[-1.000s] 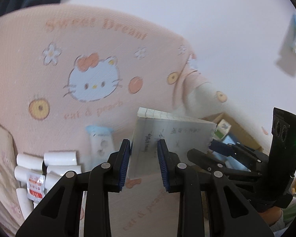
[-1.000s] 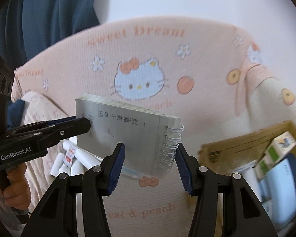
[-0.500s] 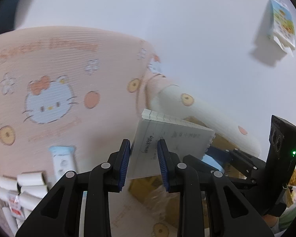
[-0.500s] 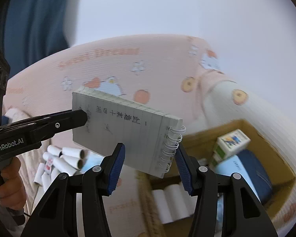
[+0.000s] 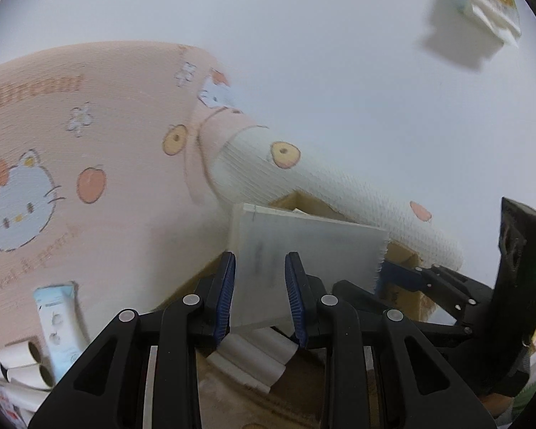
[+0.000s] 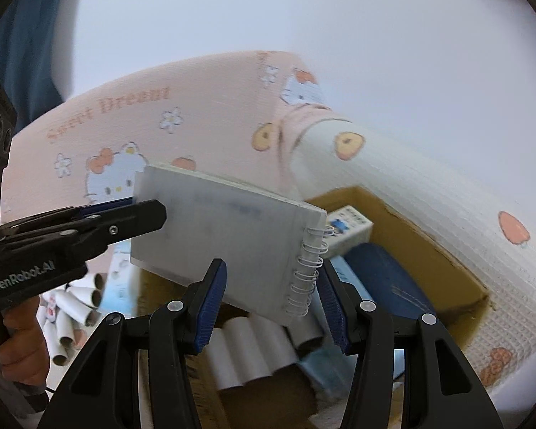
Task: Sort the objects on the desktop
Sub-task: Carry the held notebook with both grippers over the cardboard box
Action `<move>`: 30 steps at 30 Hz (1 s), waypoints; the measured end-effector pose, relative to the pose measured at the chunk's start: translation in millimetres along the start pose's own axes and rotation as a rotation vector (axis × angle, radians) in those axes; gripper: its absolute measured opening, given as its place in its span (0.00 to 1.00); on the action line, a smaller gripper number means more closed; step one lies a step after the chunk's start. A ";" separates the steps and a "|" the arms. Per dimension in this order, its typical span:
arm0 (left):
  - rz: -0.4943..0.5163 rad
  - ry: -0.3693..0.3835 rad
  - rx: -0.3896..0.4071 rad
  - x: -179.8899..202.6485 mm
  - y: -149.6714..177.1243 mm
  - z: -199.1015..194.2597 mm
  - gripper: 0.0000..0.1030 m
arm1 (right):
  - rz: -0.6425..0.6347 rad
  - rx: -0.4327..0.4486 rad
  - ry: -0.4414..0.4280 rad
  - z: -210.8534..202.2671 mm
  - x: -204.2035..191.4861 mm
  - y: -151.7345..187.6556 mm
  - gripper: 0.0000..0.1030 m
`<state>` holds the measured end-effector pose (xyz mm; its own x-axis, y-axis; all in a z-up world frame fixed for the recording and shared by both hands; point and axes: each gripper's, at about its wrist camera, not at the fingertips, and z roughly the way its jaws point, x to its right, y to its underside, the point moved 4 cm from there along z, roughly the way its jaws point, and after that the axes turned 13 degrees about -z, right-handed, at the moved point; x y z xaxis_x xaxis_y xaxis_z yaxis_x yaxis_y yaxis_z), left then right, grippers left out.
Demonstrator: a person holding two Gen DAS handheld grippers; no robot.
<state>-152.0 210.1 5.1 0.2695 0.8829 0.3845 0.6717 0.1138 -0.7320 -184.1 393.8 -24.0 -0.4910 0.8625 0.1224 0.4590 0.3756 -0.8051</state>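
Above the open brown cardboard box (image 6: 428,246), a grey spiral-bound notebook (image 6: 228,243) is hanging in the air, tilted, with its wire spiral on the right side in the right wrist view. Both grippers are reaching toward it from opposite sides. The left gripper (image 5: 260,293) is pointing forward and slightly up, its blue-padded jaws closing narrowly on the notebook's (image 5: 303,250) near left edge; in the right wrist view its black fingers are coming in from the left and pinching that same corner, with the person's hand (image 6: 21,339) wrapping the handle below. The right gripper (image 6: 273,307) is sitting just under the notebook's spiral end, jaws spread wide on either side of the lower edge; its pads do not seem to be pressing the cover, though motion blur is making contact hard to judge. In the left wrist view the right gripper's black body is lying low at the far right, reaching in toward the notebook.

Inside the box, white cardboard tubes (image 6: 253,350) are lying side by side at the near end, with a dark blue pouch (image 6: 386,279) and a small white-and-blue carton (image 6: 346,228) farther in. More white tubes (image 6: 75,307) are lying in a loose pile at the left on the pink cartoon-cat blanket (image 6: 196,121), beside a pale blue packet (image 5: 55,321). A white rolled pillow with peach prints (image 5: 321,193) is running along the box's far side.
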 end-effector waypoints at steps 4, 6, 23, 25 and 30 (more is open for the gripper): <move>0.002 0.027 -0.038 8.2 -0.5 20.0 0.31 | 0.022 -0.025 0.023 3.2 20.1 7.0 0.49; 0.012 0.045 -0.059 15.5 -0.7 30.7 0.31 | 0.041 -0.034 0.038 3.8 30.6 9.5 0.49; 0.096 0.130 -0.240 70.6 -5.0 106.4 0.22 | 0.118 -0.177 0.205 16.8 98.9 32.7 0.47; 0.088 0.131 -0.268 71.4 -4.8 113.3 0.21 | 0.135 -0.189 0.199 18.4 104.1 34.6 0.47; 0.069 0.143 -0.294 72.2 -8.3 124.2 0.20 | 0.183 -0.230 0.164 22.4 113.6 39.7 0.47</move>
<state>-223.8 329.5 -31.0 0.4009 0.8089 0.4301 0.8136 -0.0986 -0.5729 -238.2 499.1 -55.1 -0.2678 0.9588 0.0953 0.6926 0.2603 -0.6728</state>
